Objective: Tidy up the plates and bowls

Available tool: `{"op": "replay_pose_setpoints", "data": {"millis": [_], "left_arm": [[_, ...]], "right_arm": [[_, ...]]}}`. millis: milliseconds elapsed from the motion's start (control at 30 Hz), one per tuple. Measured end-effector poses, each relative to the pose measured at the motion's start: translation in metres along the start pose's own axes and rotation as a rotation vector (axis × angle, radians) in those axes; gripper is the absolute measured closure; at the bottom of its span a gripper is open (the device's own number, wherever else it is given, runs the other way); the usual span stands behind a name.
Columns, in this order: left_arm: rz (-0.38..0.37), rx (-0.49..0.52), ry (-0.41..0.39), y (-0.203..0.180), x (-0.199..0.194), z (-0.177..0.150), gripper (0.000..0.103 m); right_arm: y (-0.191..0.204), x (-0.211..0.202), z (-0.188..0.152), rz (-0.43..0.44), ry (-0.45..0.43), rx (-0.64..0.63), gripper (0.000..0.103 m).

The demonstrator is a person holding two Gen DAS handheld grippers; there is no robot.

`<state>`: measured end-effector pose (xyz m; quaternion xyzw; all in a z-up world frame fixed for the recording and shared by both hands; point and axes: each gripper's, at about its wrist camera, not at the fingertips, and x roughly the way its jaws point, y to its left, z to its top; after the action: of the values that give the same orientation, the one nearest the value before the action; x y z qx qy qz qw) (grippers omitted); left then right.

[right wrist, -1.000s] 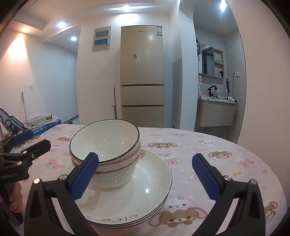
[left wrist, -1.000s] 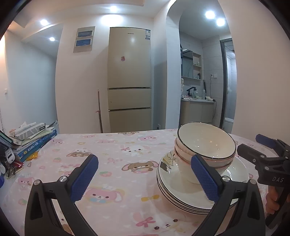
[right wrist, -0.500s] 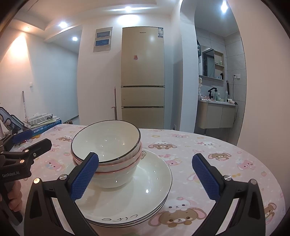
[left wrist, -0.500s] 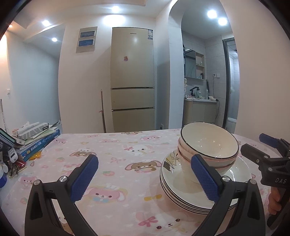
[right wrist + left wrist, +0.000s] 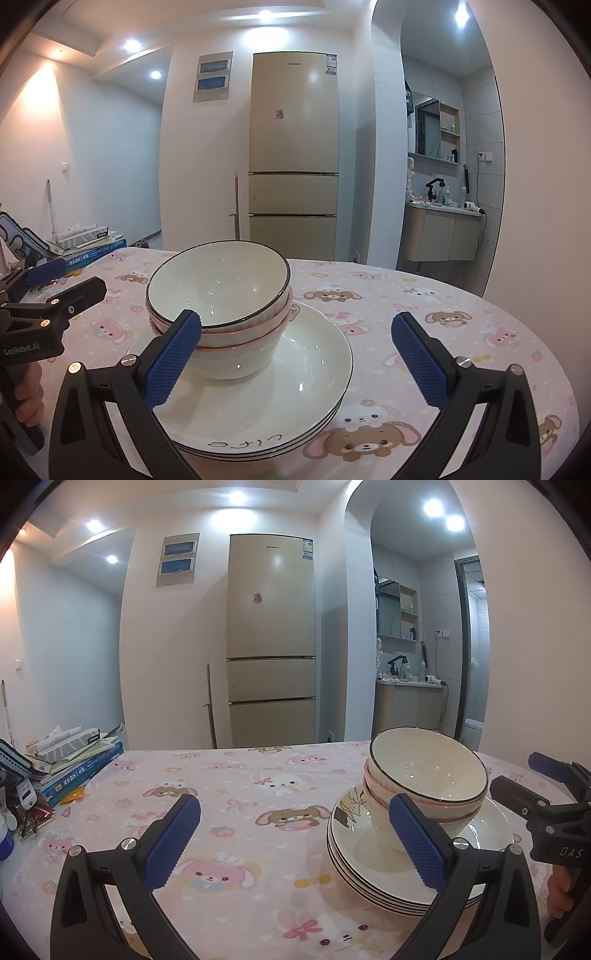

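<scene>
Left gripper (image 5: 295, 840), black frame with blue textured finger pads, jaws spread wide and holding nothing; it hovers above the round table covered by a pink cartoon-animal tablecloth (image 5: 236, 797), with its right pad in front of the crockery stack; right gripper (image 5: 295, 356), same build, jaws likewise spread wide and empty, its left pad overlapping the nested bowls in its own view, though contact cannot be judged. Stack of cream ceramic bowls (image 5: 221, 291), the top one rimmed in black and those beneath rimmed in pink, nested upright; they rest on the stack of white shallow plates with thin dark rims (image 5: 295, 369), sitting toward the left part of the uppermost plate as seen from the right wrist; the front lip of the top plate carries handwritten lettering. The whole pile stands on the table between the two grippers, to the right in the left wrist view and left of centre in the right wrist view. Pile of books and papers (image 5: 74, 760) at the table's left edge, well apart from the crockery; tall beige three-door refrigerator (image 5: 271, 642) against the far wall; washbasin cabinet (image 5: 443, 232) in the tiled alcove at right.
</scene>
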<state>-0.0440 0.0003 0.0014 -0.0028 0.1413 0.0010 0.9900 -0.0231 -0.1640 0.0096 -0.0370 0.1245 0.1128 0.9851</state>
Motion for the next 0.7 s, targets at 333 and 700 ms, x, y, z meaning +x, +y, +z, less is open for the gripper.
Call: {"op": "replay_pose_setpoints", "data": {"millis": [333, 700], "left_arm": [[0.005, 0.001, 0.006, 0.0006, 0.0011, -0.0005, 0.0], [0.005, 0.001, 0.005, 0.0008, 0.0014, -0.0005, 0.0]], "right_arm": [[0.0005, 0.0001, 0.0005, 0.0, 0.001, -0.001, 0.0], [0.0004, 0.0002, 0.0006, 0.0, 0.001, -0.001, 0.0]]}}
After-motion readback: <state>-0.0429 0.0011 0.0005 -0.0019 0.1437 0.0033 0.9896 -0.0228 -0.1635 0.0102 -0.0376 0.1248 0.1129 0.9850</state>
